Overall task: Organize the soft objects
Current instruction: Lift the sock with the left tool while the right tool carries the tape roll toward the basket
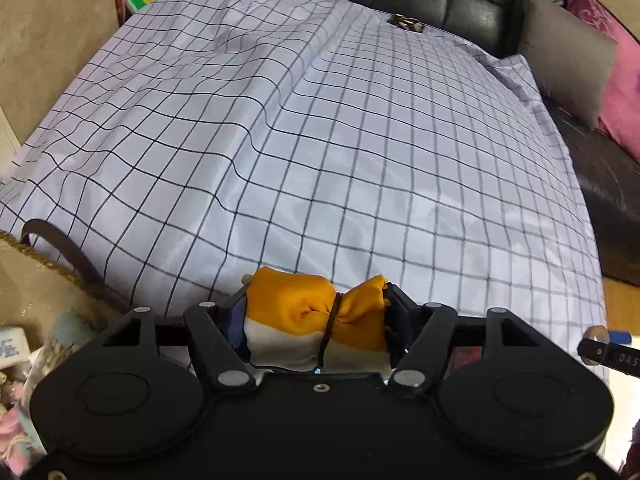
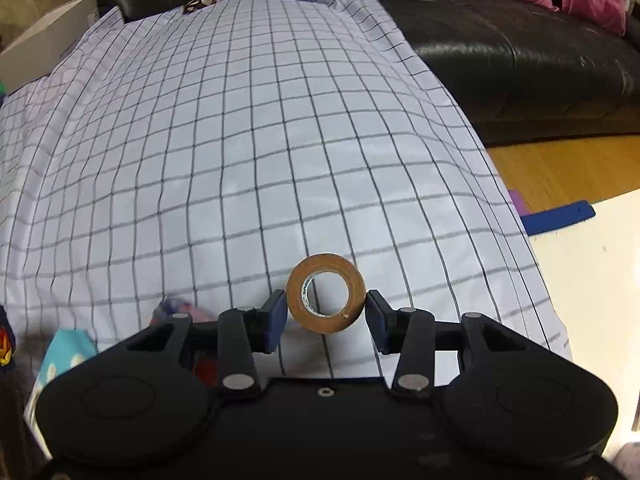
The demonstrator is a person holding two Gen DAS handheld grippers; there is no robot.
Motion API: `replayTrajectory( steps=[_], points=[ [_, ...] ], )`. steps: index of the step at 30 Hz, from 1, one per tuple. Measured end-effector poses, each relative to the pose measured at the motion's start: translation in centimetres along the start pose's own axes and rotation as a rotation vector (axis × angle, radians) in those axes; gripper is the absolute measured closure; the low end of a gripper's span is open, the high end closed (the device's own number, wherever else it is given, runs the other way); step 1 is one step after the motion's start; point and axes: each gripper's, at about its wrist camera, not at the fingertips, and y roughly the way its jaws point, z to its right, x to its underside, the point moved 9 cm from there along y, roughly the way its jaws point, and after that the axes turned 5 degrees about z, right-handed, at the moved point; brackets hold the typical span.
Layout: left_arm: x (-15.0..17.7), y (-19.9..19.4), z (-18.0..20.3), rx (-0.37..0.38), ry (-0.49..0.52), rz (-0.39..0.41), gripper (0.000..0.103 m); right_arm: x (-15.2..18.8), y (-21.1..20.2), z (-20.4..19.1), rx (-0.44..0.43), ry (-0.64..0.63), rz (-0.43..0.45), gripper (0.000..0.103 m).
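The left gripper [image 1: 318, 320] pinches a rolled cloth bundle [image 1: 316, 320], orange above and white below, cinched near its middle by a black band [image 1: 332, 332]. Its fingers press against both ends of the bundle and hold it above the near edge of the checked sheet [image 1: 320, 140].

The right gripper [image 2: 326, 314] pinches a brown roll of tape [image 2: 326, 299] between its blue pads [image 2: 276, 320], one on each side, with the roll's hole facing the camera. In the left view that roll shows only at the far right edge, well apart from the bundle.

The sheet covers a wide raised surface and lies almost bare, with broad creases running across its left half. A small dark patterned thing [image 1: 406, 22] sits at its far edge, close to the black leather sofa [image 2: 520, 60]. Grey [image 1: 568, 68] and pink cushions [image 1: 624, 92] lean on the sofa along the sheet's right side. A cardboard box [image 2: 48, 40] stands by the far left corner.

At the near left edge a woven basket [image 1: 44, 284] with a dark handle [image 1: 60, 248] stands against the sheet. On the right, the sheet drops off to a wooden floor [image 2: 560, 168], where a blue strip [image 2: 560, 216] lies beside a white surface [image 2: 592, 280]. Small patterned cloth pieces [image 2: 68, 348] lie by the near left edge in the right view.
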Motion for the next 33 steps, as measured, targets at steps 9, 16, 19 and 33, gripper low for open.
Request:
replayTrajectory(
  steps=[9, 16, 19, 33],
  points=[
    [2.4, -3.7, 0.2, 0.04, 0.073, -0.019, 0.04, 5.2, -2.8, -0.6, -0.043, 0.003, -0.115, 0.061],
    [3.8, -6.0, -0.7, 0.058, 0.095, -0.032, 0.04, 11.1, -3.7, -4.6, -0.163, -0.09, -0.266, 0.061],
    [4.1, -6.5, -1.5, 0.056, 0.087, -0.041, 0.04, 13.4, -4.0, -7.0, -0.209, -0.153, -0.31, 0.061],
    [1.2, -9.8, -9.3, -0.041, -0.001, 0.054, 0.039, 13.5, -12.4, -23.7, -0.51, -0.368, -0.207, 0.061]
  ],
)
